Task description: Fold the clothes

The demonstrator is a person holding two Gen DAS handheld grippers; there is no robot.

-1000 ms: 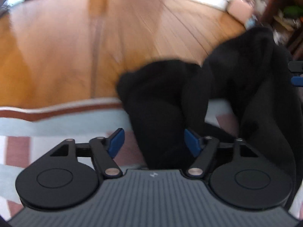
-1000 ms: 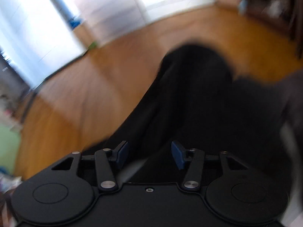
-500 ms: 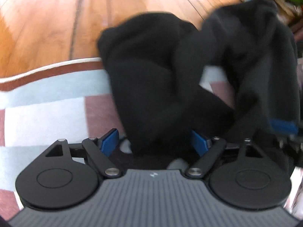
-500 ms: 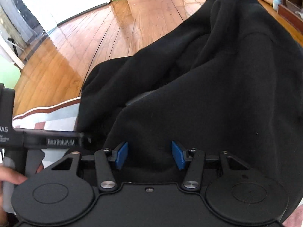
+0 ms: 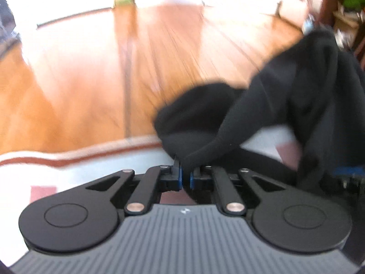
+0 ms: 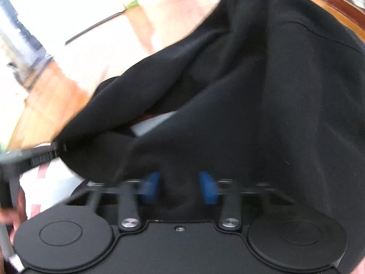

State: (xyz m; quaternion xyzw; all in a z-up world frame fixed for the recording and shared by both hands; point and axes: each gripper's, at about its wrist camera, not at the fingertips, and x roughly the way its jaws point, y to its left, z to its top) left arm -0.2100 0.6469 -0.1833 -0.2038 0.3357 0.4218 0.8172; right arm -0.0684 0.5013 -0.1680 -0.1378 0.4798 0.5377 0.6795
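Observation:
A black garment (image 5: pixel 296 96) lies bunched on the rug's far edge and spills onto the wooden floor. My left gripper (image 5: pixel 186 179) is shut on a fold of its near edge, which is pinched between the blue pads. In the right wrist view the garment (image 6: pixel 262 80) fills most of the picture, draped high on the right. The jaws of my right gripper (image 6: pixel 179 187) are closing, and a bunch of black cloth fills the gap between the blurred blue pads. The left gripper's body (image 6: pixel 34 157) shows at that view's left edge, against the cloth.
A rug (image 5: pixel 91 171) with pale and reddish squares and a red border lies under both grippers. Beyond it stretches a glossy wooden floor (image 5: pixel 79 80). Dark shelves with clutter (image 5: pixel 342 0) stand at the far right. A person's hand (image 6: pixel 13 210) holds the left gripper's handle.
The left jaws went from wide apart to shut on the garment's edge, and the view tipped up from the rug. The right jaws narrowed around cloth as that gripper came down onto the garment.

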